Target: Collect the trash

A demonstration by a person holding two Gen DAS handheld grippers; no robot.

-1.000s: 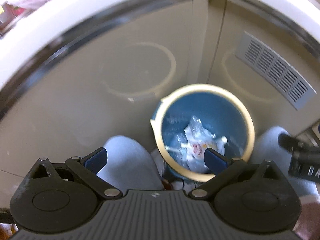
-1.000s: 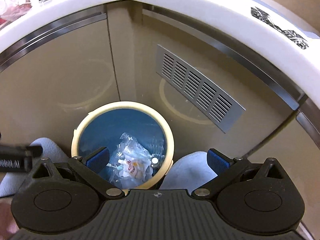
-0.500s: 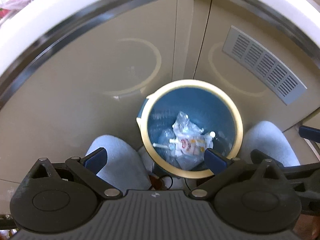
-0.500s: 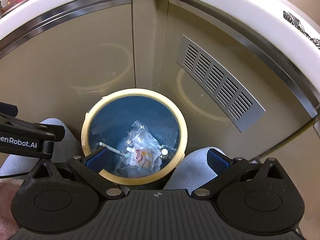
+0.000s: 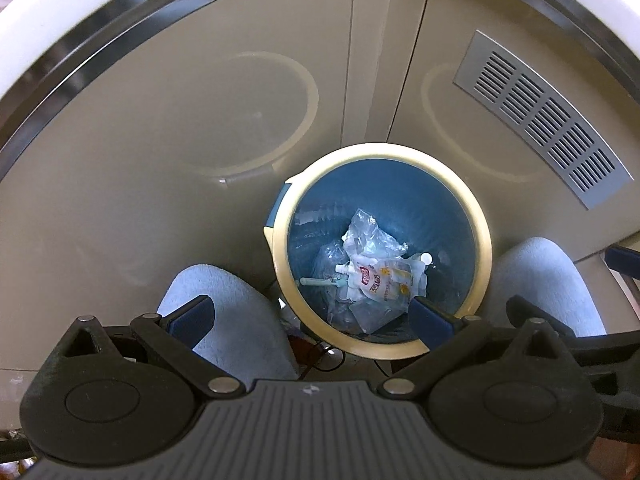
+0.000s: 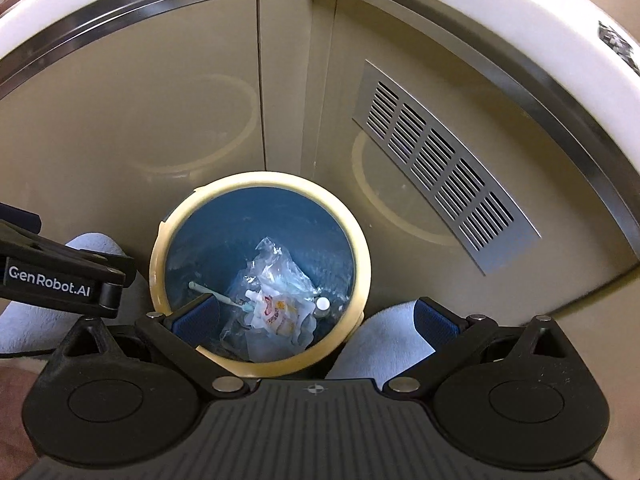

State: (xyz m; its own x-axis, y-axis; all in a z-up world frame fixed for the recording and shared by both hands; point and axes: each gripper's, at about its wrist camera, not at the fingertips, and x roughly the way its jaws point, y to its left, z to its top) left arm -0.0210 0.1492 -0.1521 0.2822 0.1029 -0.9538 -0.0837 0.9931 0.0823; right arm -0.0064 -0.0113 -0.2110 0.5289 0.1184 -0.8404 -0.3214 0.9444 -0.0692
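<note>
Trash (image 5: 374,276) lies at the bottom of the blue bin (image 5: 482,240), well below its cream rim. Your left gripper (image 5: 310,316) and right gripper (image 6: 316,316) hang above that bin, jaws spread wide, empty.

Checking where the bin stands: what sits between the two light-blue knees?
The blue trash bin with its cream rim stands between the knees, holding clear wrappers and a printed pouch. Both wrist views show it.
</note>
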